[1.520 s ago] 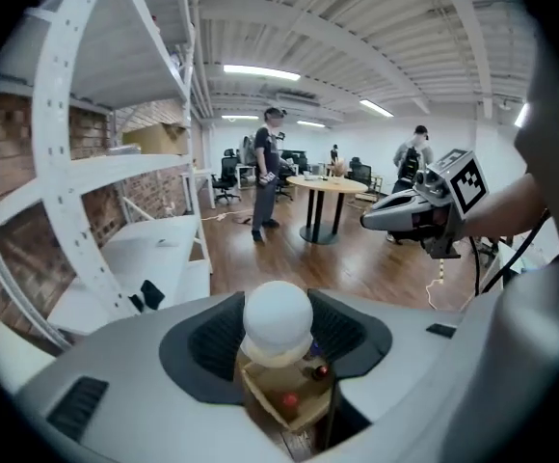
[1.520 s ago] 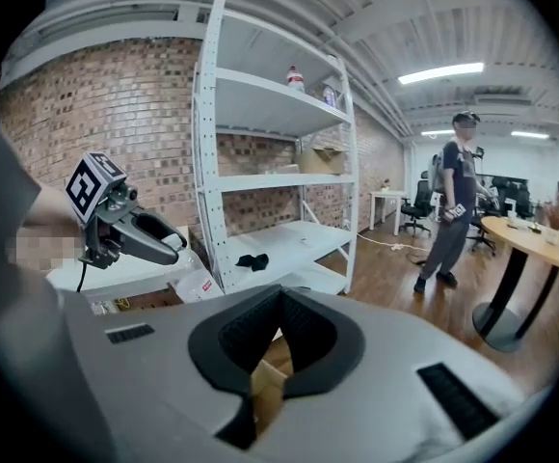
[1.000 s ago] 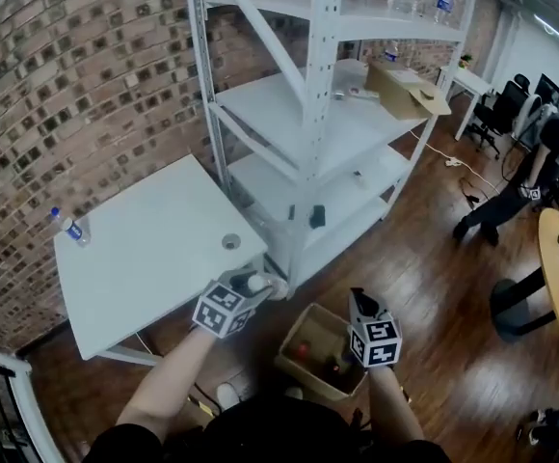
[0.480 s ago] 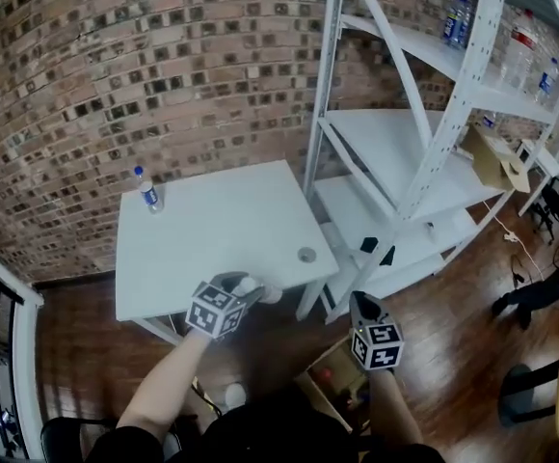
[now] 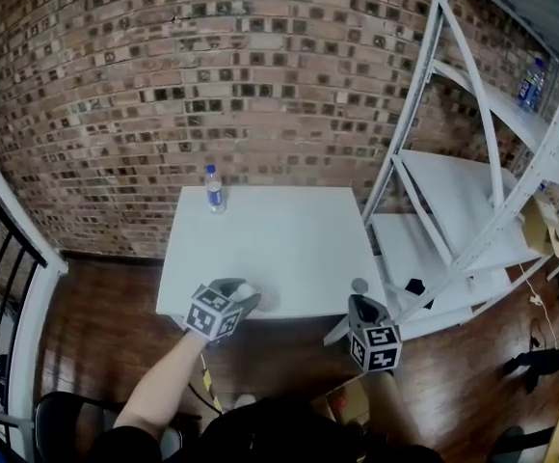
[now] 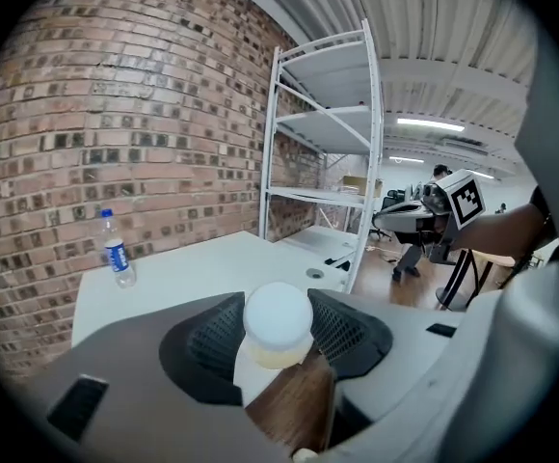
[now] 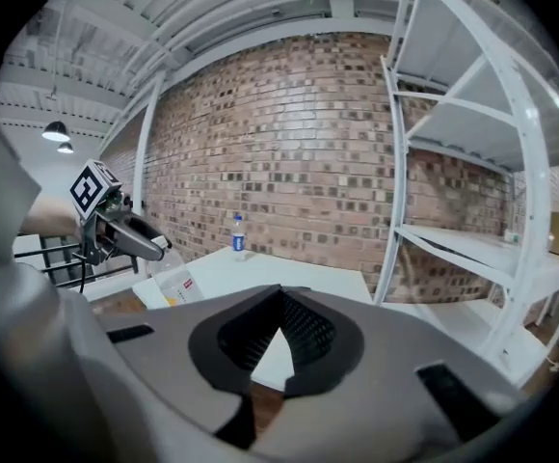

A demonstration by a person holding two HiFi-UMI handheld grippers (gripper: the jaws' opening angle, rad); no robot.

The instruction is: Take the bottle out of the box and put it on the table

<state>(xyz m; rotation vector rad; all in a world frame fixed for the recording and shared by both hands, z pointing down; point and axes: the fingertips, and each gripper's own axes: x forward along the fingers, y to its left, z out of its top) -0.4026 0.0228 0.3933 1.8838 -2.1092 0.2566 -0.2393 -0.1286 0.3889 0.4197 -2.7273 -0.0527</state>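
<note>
Left hand-held gripper (image 5: 244, 297) was clamped on the neck of the white-capped clear plastic bottle (image 6: 278, 318), held upright at the white square worktop's (image 5: 289, 249) near edge, presumably for placement. Right hand-held gripper (image 7: 278, 340) was closed, empty, kept aside.

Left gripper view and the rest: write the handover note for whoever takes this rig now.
Left gripper: shut on the clear plastic bottle with the white cap, at the near edge of the white table.
Right gripper: jaws together, empty, by the table's near right corner.
A second clear bottle with a blue label stands at the table's far left corner.
Brown cardboard box: on the floor by the person's feet.
Done: bottle out of the box.
Left: set it upright on the table, open the jaws.
</note>
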